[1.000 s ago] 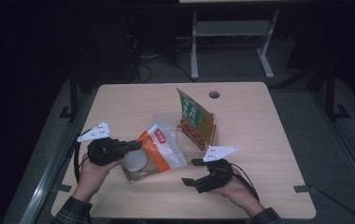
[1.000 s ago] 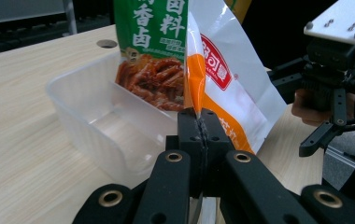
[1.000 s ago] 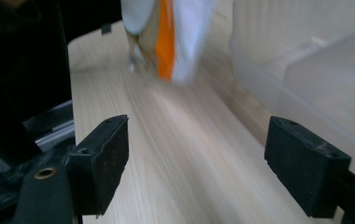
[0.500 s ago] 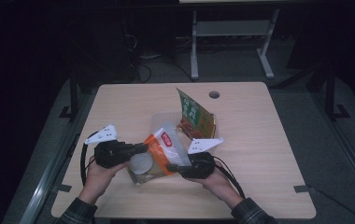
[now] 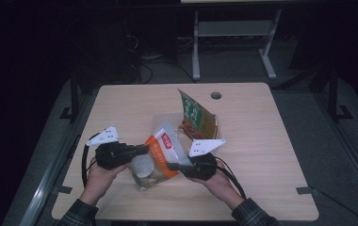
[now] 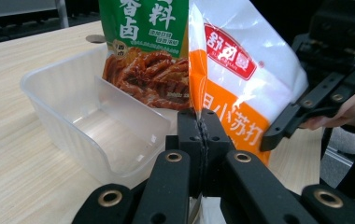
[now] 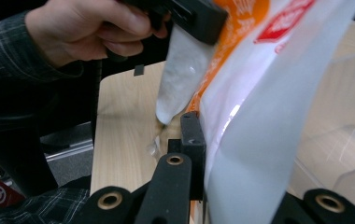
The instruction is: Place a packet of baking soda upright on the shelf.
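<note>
now both tongs (image 5: 142,149) (image 5: 172,165) pinch the orange pouch (image 5: 160,153) beside the clear tray (image 6: 73,100).

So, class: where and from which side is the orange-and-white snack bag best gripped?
At its flat side seams, one tool from each side. The orange-and-white snack bag bulges in the middle, so only the thin edges fit the jaws; the left tool and right tool pinch there.

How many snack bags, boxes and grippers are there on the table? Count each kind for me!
Snack bags: 2, the orange bag and the green bag
Clear boxes: 1, the box
Grippers: 2, the left gripper and the right gripper, both shut on the orange bag
Total: 5
</note>
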Available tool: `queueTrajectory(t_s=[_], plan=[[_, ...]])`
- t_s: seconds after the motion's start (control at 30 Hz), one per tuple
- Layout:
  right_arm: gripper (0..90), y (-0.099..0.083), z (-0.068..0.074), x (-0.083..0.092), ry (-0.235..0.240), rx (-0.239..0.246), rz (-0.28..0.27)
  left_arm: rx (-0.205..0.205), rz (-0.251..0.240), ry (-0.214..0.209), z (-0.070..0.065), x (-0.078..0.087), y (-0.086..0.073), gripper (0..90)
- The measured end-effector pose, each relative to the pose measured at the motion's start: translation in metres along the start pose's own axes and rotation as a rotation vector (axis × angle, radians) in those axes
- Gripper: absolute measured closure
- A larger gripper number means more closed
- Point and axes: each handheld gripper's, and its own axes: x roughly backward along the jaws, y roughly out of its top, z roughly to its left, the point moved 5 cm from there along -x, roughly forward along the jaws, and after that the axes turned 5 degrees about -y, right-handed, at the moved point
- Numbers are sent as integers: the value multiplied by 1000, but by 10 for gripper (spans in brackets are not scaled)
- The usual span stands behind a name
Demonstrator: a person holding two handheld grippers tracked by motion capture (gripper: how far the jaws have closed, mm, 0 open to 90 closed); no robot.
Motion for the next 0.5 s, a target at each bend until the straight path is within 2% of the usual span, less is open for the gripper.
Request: queueTrajectory(t_s=[0.17, 0.27, 0.4, 0.5], plan=[[900, 5, 3, 4, -13, 36, -8, -13, 45, -4, -1, -8, -6, 896], [900, 7, 3, 6, -18, 53, -11, -14, 78, -20, -3, -15, -11, 892], [900, 10, 4, 10, -26, 74, -12, -17, 86, -30, -3, -18, -12, 883], [900, 12, 4, 12, -27, 92, -7, -16, 86, -22, -2, -17, -12, 857]])
